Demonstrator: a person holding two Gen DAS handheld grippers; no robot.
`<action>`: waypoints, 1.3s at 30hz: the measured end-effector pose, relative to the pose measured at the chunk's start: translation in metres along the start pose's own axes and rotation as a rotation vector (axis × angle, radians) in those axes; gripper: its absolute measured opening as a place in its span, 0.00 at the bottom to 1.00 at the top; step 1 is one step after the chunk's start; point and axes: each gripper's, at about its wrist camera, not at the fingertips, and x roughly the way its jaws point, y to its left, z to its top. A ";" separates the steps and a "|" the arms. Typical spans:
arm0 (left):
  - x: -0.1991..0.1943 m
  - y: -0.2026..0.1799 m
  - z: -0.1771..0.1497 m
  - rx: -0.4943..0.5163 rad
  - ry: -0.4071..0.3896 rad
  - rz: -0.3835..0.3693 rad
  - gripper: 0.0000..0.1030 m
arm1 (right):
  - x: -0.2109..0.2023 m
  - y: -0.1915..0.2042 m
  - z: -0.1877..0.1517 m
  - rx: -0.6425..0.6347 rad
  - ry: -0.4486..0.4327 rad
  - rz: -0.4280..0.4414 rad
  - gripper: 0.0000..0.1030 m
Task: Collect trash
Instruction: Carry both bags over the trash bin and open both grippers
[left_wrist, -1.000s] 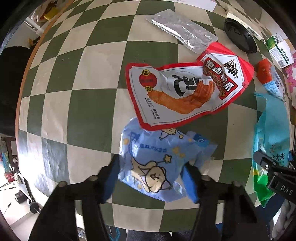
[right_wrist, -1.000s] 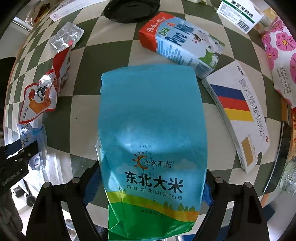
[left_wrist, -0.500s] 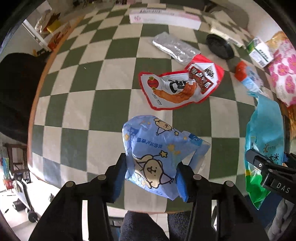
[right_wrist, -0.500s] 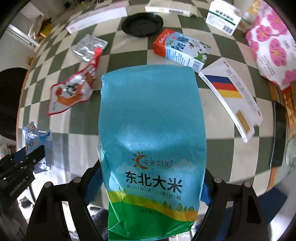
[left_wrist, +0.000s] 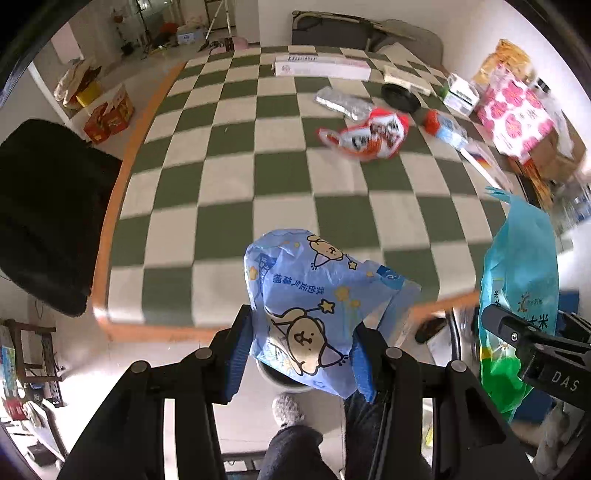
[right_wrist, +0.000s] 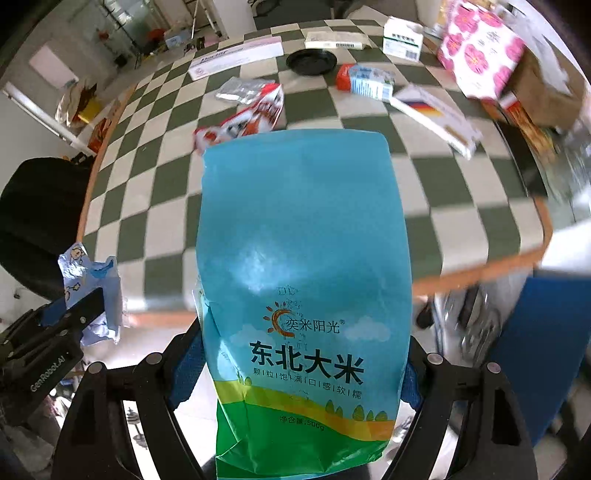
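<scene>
My left gripper (left_wrist: 301, 354) is shut on a crumpled blue cartoon wrapper (left_wrist: 314, 299) and holds it in the air off the near edge of the checkered table (left_wrist: 258, 177). My right gripper (right_wrist: 295, 373) is shut on a blue-green rice bag (right_wrist: 303, 266), also held up off the table's near edge. The rice bag shows at the right of the left wrist view (left_wrist: 521, 280); the wrapper shows at the left of the right wrist view (right_wrist: 92, 280). A red snack wrapper (left_wrist: 369, 134) and a silver foil pouch (left_wrist: 341, 103) lie on the table.
A milk carton (right_wrist: 365, 81), a black lid (right_wrist: 312, 61), several flat boxes (right_wrist: 436, 114) and a pink flowered bag (right_wrist: 480, 48) lie at the table's far right. A black chair (left_wrist: 40, 210) stands left. A round container (left_wrist: 280, 380) sits on the floor below my left gripper.
Both grippers have lifted and pulled back from the table with their loads, which now hang beyond the near edge over the floor. The table looks farther away.
</scene>
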 end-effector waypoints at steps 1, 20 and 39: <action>-0.001 0.004 -0.011 0.002 0.007 -0.006 0.43 | -0.001 0.006 -0.015 0.008 0.006 0.009 0.83; 0.260 0.047 -0.164 -0.200 0.365 -0.100 0.43 | 0.244 -0.003 -0.211 0.031 0.380 0.046 0.83; 0.442 0.088 -0.187 -0.235 0.421 -0.050 0.98 | 0.514 0.016 -0.215 0.006 0.455 0.134 1.00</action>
